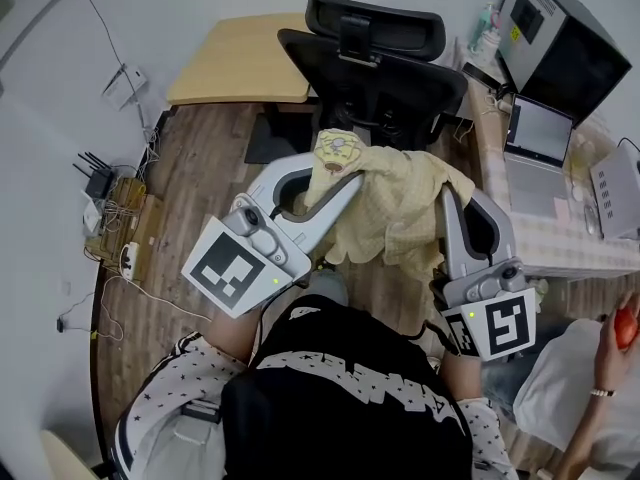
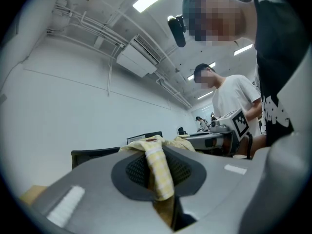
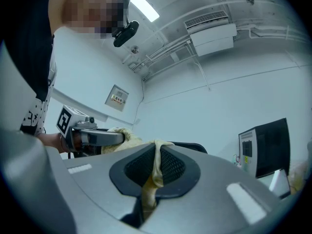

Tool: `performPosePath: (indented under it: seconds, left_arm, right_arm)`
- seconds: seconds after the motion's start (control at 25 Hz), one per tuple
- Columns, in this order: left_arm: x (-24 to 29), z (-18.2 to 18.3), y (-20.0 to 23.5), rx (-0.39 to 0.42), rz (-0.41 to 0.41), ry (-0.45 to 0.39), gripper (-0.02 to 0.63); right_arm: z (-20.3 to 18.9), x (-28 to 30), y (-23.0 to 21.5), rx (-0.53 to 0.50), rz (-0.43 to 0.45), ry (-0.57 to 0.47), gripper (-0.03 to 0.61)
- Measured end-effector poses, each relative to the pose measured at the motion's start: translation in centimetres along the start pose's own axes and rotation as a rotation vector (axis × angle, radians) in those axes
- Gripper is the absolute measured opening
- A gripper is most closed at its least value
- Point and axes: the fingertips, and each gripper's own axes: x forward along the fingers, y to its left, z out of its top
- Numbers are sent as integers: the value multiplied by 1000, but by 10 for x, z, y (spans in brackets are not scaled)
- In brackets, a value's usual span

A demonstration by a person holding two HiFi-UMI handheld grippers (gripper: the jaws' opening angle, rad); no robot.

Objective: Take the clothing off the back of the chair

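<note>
Holding the yellow clothing [image 1: 395,213] up at mid-frame, just below the black chair [image 1: 370,63]: pinched tight at its left edge by the left gripper [image 1: 338,176], clamped at its right edge by the right gripper [image 1: 452,196]

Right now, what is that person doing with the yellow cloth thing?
A person holds a gripper in each hand. The left gripper and the right gripper each have their jaws shut on the pale yellow garment, which hangs spread between them in front of the person. The black office chair stands just beyond it, beside a wooden desk. The garment looks to be off the chair's back, though the head view cannot show whether any of it touches the seat.
</note>
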Motion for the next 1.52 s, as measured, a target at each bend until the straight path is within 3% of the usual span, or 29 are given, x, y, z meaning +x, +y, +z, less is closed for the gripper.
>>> performPosePath:
  seconds: [1.52]
  left_arm:
    - [26,-12,3,-22,-30,15,38]
  right_arm:
    - [-14,5,-22,-2,-20,41,26]
